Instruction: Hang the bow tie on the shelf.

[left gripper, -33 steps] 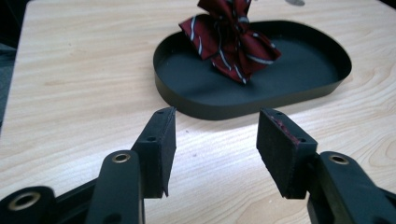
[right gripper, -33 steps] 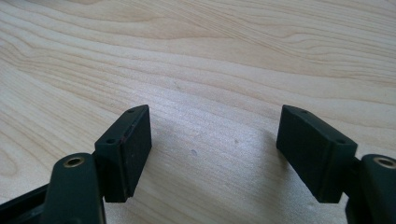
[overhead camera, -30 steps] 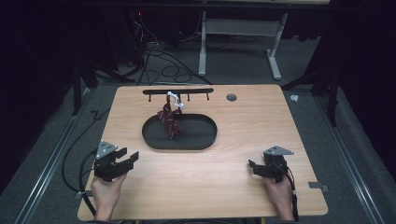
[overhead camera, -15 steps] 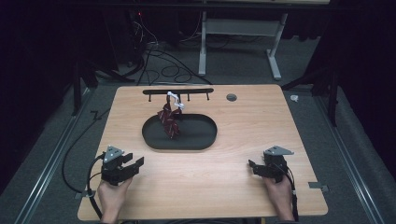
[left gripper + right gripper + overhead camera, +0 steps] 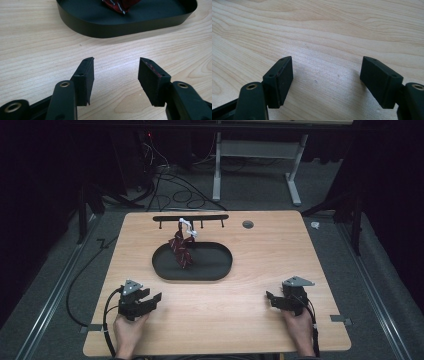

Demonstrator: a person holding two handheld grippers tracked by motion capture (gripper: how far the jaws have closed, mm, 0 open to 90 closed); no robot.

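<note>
I hold two black two-jaw grippers, one per hand. My left gripper (image 5: 152,299) sits low over the one light wooden table (image 5: 260,250) near its front left corner, jaws spread apart with nothing between them. My right gripper (image 5: 272,298) is near the front right corner, jaws likewise wide, only bare wood between its pads (image 5: 285,75). One black oval shallow tray (image 5: 215,270) lies at mid-table, well apart from both grippers. One dark red patterned cloth (image 5: 181,251) hangs from one black hook rail (image 5: 207,218) by a white clip (image 5: 187,226), its lower end inside the tray.
</note>
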